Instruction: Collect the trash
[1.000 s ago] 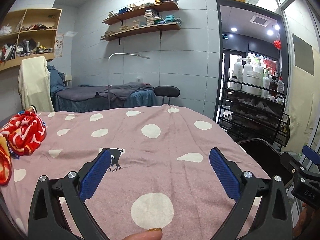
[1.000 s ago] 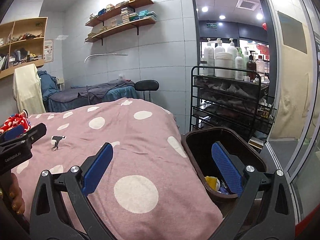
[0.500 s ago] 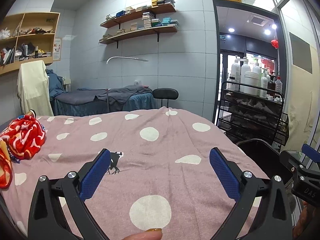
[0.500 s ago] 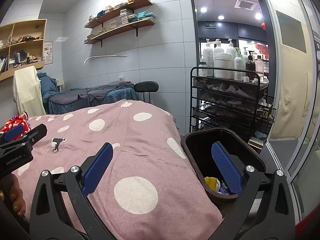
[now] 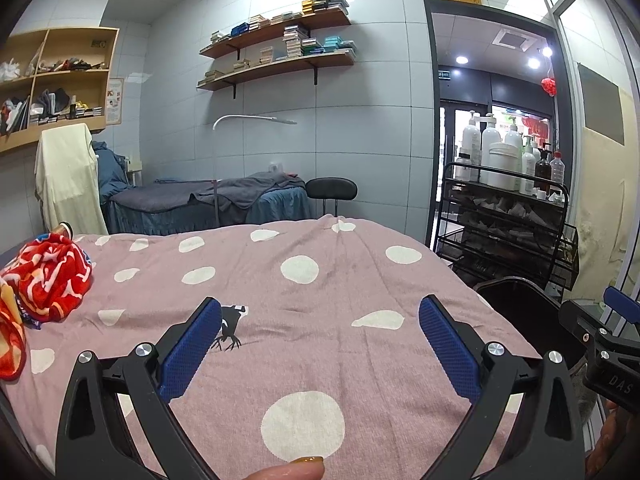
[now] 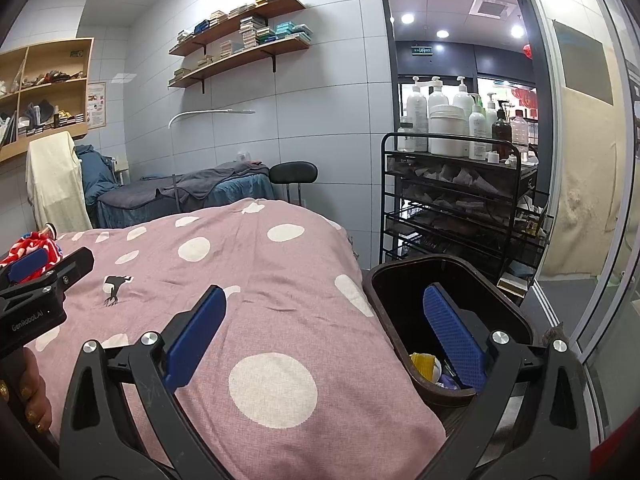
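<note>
A dark brown trash bin (image 6: 404, 276) stands on the floor at the bed's right edge, with yellow and purple scraps (image 6: 426, 364) in its bottom. My right gripper (image 6: 320, 336) hangs open over the bed's edge, its right pad above the bin's mouth. My left gripper (image 5: 320, 344) is open and empty above the pink polka-dot bedspread (image 5: 320, 300). The bin (image 5: 524, 312) shows at the right of the left wrist view, beside the other gripper (image 5: 600, 336). No loose trash shows on the bedspread.
A crumpled red patterned cloth (image 5: 48, 272) lies at the bed's left edge. A black wire cart (image 6: 460, 200) with white bottles stands behind the bin. A second bed (image 5: 208, 204), a black stool (image 5: 331, 190) and wall shelves are at the back.
Both views have lifted and tilted slightly, so the bed sits a little lower in frame. Both grippers stay open and empty.
</note>
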The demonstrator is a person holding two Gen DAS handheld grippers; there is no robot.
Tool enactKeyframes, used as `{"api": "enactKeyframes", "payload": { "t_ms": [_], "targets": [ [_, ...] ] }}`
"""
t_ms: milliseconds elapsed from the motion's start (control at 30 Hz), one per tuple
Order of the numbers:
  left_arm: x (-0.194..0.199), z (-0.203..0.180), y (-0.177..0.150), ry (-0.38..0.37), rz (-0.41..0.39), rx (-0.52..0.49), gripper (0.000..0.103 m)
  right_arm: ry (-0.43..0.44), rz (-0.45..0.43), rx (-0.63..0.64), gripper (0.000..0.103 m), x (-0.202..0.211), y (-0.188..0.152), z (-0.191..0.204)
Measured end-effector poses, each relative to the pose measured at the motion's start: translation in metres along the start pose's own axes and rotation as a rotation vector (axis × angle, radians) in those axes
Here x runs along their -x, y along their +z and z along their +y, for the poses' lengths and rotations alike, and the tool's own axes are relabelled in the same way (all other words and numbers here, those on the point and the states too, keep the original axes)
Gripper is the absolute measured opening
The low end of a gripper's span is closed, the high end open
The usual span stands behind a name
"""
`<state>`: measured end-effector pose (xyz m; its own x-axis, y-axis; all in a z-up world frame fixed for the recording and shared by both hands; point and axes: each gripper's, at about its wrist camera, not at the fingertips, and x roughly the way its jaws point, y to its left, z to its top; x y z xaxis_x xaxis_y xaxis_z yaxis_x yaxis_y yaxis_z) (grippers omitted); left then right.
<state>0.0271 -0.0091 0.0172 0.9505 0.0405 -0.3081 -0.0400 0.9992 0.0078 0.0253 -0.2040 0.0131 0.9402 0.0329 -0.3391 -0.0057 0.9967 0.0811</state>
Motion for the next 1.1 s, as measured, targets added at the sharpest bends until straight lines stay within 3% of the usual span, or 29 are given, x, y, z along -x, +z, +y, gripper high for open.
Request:
{"api": "enactKeyframes", "payload": {
  "t_ms": [1100],
  "targets": [
    [-0.0007,-0.0008,-0.0011,-0.004,0.003,-0.004,0.098,-0.009,0.016,-0.015,0.098,-0.0027,-0.003,-0.0015]
  ]
}}
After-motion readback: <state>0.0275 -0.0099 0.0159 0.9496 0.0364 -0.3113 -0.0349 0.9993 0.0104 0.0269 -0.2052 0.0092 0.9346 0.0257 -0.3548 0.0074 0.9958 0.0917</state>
